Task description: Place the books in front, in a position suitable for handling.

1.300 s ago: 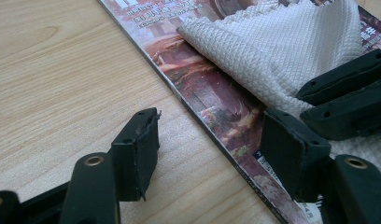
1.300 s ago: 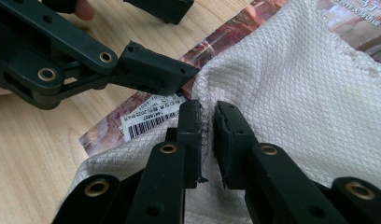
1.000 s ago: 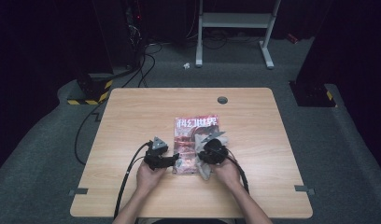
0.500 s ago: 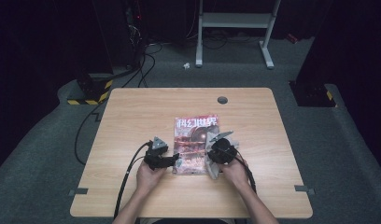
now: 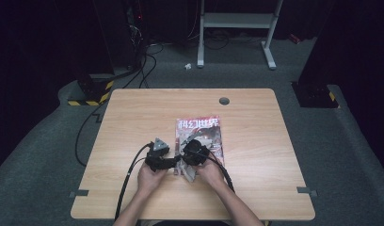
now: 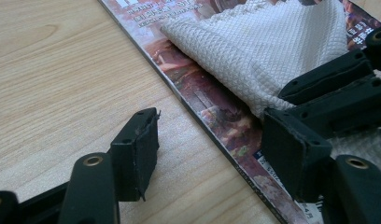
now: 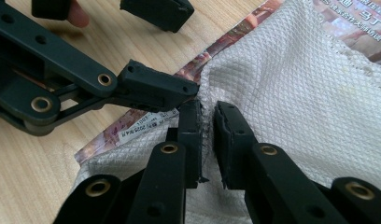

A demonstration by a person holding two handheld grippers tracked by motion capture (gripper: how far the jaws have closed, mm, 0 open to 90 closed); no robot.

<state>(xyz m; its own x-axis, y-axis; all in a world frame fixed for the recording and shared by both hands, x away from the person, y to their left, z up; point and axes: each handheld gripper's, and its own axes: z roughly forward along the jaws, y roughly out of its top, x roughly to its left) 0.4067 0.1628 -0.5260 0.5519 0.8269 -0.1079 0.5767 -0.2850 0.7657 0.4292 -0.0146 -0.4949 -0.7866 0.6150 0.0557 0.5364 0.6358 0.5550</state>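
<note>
A magazine [image 5: 202,129] with a red cover lies on the wooden table [image 5: 133,122], and a white textured cloth [image 7: 291,84] rests on its near end. My right gripper [image 7: 207,121] is shut on a fold of that cloth, its jaws nearly together. In the high view the right gripper [image 5: 188,162] sits close beside my left gripper [image 5: 171,162]. The left gripper [image 6: 214,130] stands open astride the magazine's [image 6: 212,105] left edge, one jaw over bare wood and the other over the cover, near the cloth [image 6: 272,51]. Nothing is pinched between them.
A round cable hole [image 5: 224,100] sits near the table's far edge. Black cables [image 5: 131,169] trail from the grippers off the near left edge. Beyond the table are a dark floor, a white stand [image 5: 237,21] and a yellow-black striped block [image 5: 93,94].
My right gripper swung out to the right, then came back left across the magazine with the cloth, ending close to the left gripper. The left gripper stayed put.
</note>
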